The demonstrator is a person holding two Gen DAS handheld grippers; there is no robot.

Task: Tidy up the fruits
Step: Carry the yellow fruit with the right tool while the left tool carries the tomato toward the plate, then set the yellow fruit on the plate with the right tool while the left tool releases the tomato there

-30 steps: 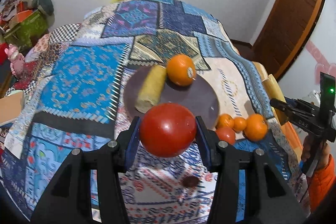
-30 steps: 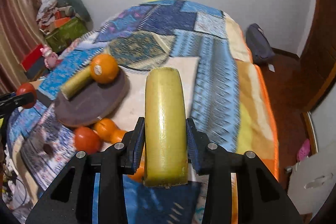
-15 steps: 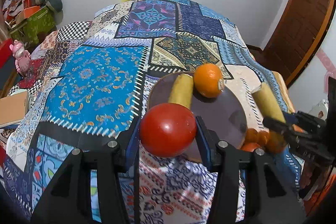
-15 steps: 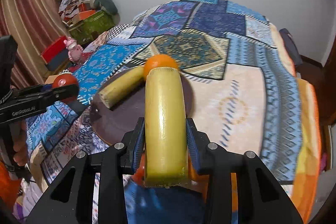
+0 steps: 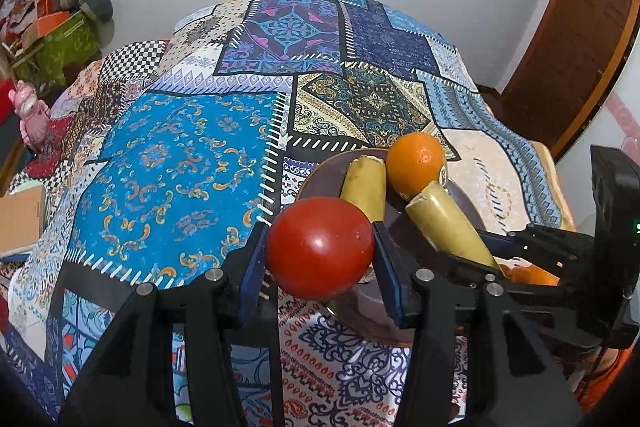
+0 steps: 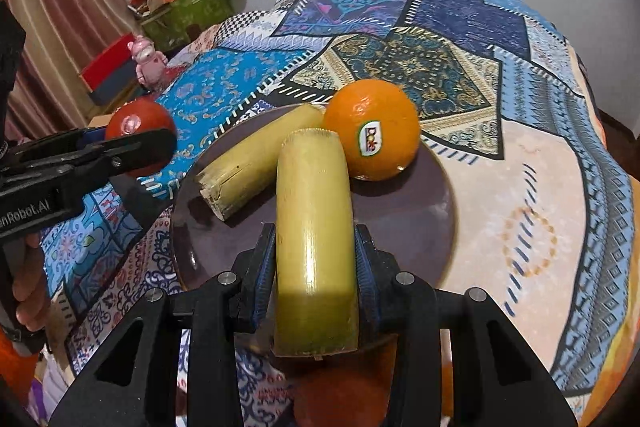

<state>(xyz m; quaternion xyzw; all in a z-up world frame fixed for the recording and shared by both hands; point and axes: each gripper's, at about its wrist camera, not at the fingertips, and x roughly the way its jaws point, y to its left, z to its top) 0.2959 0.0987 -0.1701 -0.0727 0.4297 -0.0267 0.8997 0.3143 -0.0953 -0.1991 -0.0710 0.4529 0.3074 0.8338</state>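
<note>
A dark brown plate [image 6: 412,223] lies on a patchwork bedspread and holds a yellow banana piece [image 6: 252,167] and an orange [image 6: 372,127] with a sticker. My right gripper [image 6: 316,267] is shut on a second banana piece [image 6: 314,227] and holds it over the plate's near side. My left gripper [image 5: 320,255] is shut on a red tomato [image 5: 320,247], just left of the plate's edge [image 5: 320,175]. The tomato also shows in the right wrist view [image 6: 140,131]. The held banana piece shows in the left wrist view [image 5: 452,223].
The patchwork bedspread [image 5: 180,163] covers the whole bed. Small orange fruits [image 5: 532,275] lie behind the right gripper, mostly hidden. Boxes and clutter [image 6: 180,3] stand by the far left wall. A wooden door [image 5: 572,47] is at the right.
Both grippers moved closer to the plate. The right gripper brought its banana piece over the plate, beside the orange. The left gripper shifted left of the plate with the tomato.
</note>
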